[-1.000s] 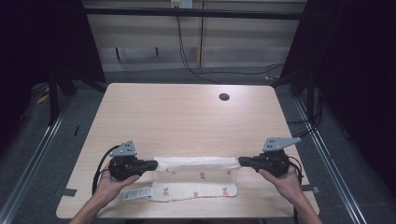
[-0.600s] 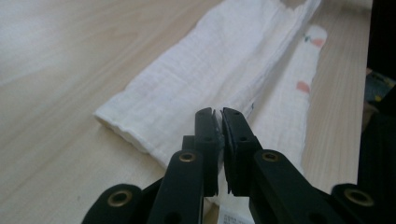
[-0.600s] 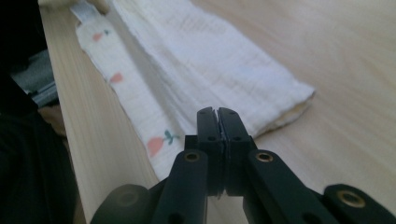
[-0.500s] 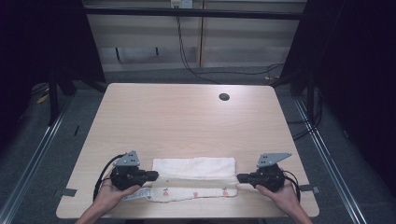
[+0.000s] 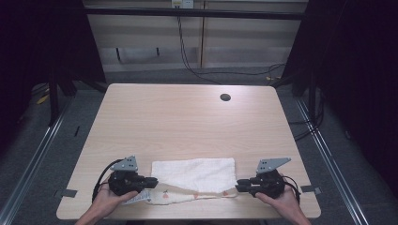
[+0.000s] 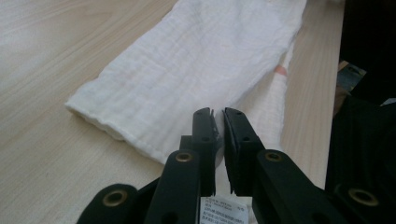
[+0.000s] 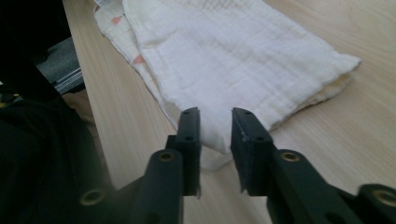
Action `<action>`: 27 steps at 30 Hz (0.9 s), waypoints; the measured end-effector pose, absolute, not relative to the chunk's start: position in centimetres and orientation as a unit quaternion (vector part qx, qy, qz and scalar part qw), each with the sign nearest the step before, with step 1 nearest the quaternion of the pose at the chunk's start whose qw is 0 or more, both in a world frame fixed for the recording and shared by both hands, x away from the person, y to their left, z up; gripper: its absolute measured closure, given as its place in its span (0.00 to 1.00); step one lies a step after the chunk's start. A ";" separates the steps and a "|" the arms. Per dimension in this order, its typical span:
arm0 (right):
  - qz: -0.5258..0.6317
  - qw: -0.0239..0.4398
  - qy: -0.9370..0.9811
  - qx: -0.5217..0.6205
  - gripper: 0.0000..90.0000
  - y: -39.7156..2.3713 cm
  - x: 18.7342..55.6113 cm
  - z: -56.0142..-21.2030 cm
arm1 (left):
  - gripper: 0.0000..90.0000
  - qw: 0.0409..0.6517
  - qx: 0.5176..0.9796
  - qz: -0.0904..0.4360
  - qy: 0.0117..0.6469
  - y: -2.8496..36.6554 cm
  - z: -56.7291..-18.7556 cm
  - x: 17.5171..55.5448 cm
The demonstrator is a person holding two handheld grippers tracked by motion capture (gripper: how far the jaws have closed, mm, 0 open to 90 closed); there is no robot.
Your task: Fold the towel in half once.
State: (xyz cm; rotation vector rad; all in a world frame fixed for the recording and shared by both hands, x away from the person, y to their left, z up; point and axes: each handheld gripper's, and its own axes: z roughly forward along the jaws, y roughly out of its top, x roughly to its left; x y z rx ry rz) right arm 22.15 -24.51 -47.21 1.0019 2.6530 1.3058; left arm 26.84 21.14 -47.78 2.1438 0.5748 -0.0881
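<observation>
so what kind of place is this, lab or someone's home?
Likely a lab recording station: a bare wooden table ringed by dark curtains, loose cables on the floor behind it, and metal floor rails alongside.

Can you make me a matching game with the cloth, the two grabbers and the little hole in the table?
Things:
1. white cloth
2. left gripper
3. right gripper
4. round hole

States or places:
A. jaws just opened, a gap between them, cloth edge lying there
B. far side of the table, dark
C. jaws nearly together, pinching the cloth edge
D. folded flat near the front edge, between both grippers

Pairs: 1-D, 2-C, 3-A, 4-B
</observation>
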 end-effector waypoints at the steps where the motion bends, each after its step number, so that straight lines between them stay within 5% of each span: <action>1: 0.417 0.012 0.851 0.319 0.76 -24.4 22.2 -47.1 | 0.92 0.450 0.862 -0.037 0.230 21.2 -47.7 26.8; 11: 0.434 0.010 0.844 0.316 0.69 -24.2 22.6 -46.4 | 0.84 0.477 0.847 -0.040 0.231 21.8 -47.1 27.0; 27: 0.377 0.079 0.842 0.378 0.54 -22.7 28.7 -48.5 | 0.68 0.391 0.882 0.003 0.262 19.3 -49.4 28.7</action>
